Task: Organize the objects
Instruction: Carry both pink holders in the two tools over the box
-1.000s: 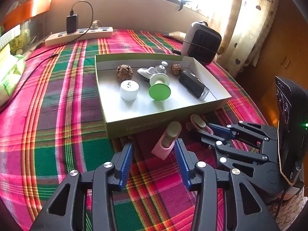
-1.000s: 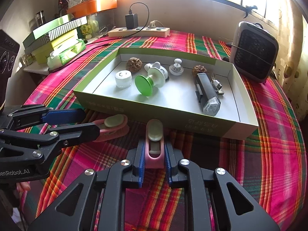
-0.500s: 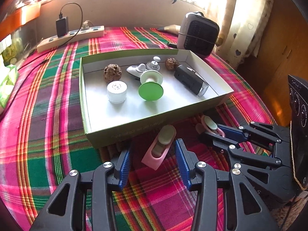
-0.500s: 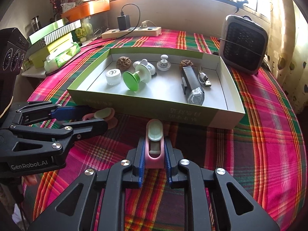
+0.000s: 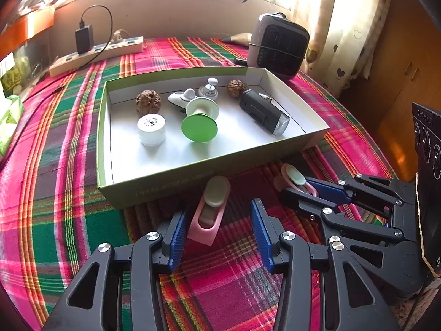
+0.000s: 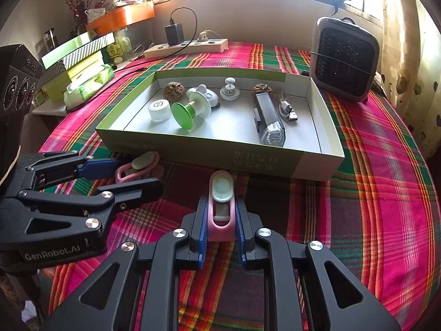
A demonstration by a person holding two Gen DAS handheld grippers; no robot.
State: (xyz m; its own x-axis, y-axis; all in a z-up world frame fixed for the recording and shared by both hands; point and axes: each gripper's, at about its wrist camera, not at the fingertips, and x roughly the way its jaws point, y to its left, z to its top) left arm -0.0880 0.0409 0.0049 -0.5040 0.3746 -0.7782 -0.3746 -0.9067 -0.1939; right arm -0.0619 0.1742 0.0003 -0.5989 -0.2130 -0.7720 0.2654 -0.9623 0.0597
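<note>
Two pink clips with pale green pads lie in front of an open green-and-white box (image 5: 176, 184) on the plaid cloth. My left gripper (image 5: 217, 226) is open around one pink clip (image 5: 210, 209), its blue pads apart from the clip's sides. My right gripper (image 6: 220, 226) is shut on the other pink clip (image 6: 220, 207), which also shows in the left wrist view (image 5: 295, 178). The box (image 6: 275, 162) holds a green suction cup (image 6: 183, 115), a white jar (image 6: 159, 110), two walnuts, a bike light (image 6: 268, 118), a USB cable and white knobs.
A small heater (image 6: 344, 60) stands behind the box at the right. A power strip (image 6: 187, 47) with a charger lies by the back wall. Stacked boxes and a tissue pack (image 6: 88, 85) sit at the left. A curtain and a wooden cabinet (image 5: 399, 69) are at the right.
Both grippers have risen and pulled back a little from the box, the right one carrying its clip. The left jaws stay open around the other clip.
</note>
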